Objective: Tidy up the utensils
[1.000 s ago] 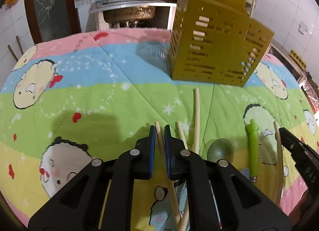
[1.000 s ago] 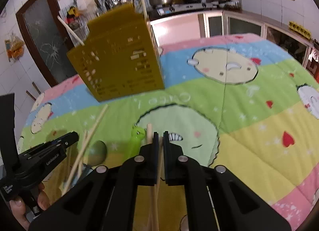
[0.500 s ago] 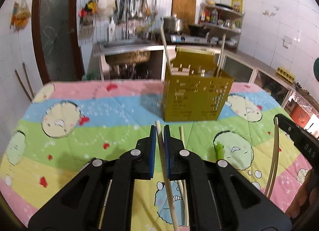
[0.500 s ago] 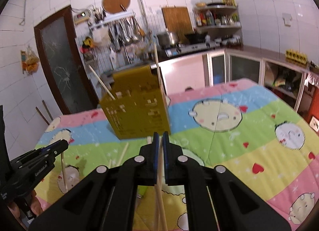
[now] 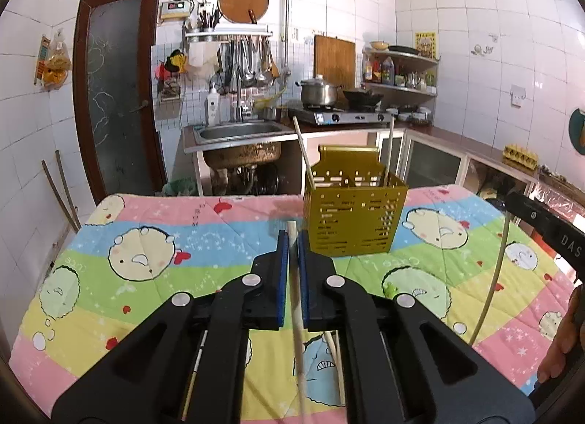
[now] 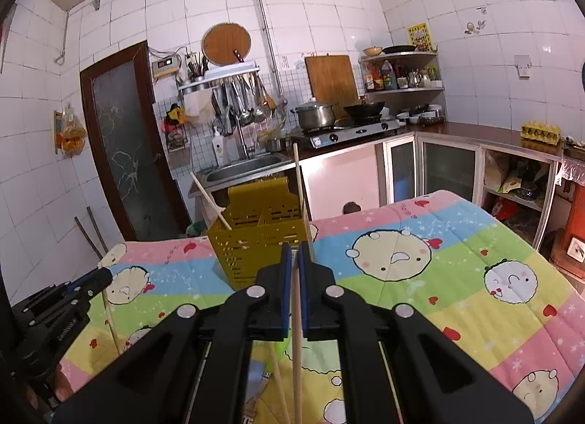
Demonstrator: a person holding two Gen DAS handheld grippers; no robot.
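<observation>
Tiled kitchen, cartoon-cloth table (image 5: 146, 226). Left claw (image 5: 292, 241) and right claw (image 6: 295, 254) each pinch one chopstick; yellow holder (image 5: 354, 221) just ahead.

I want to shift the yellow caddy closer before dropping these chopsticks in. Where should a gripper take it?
Grip the raised back panel of the caddy from above: it is a thin flat wall standing above the rim, narrow enough for the jaws. Come down between the two chopsticks leaning out, probably without touching them. Both grippers are full now.

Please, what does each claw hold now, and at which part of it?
Each holds one chopstick. The left claw grips its chopstick near the top end. The right claw grips its chopstick near one end.
</observation>
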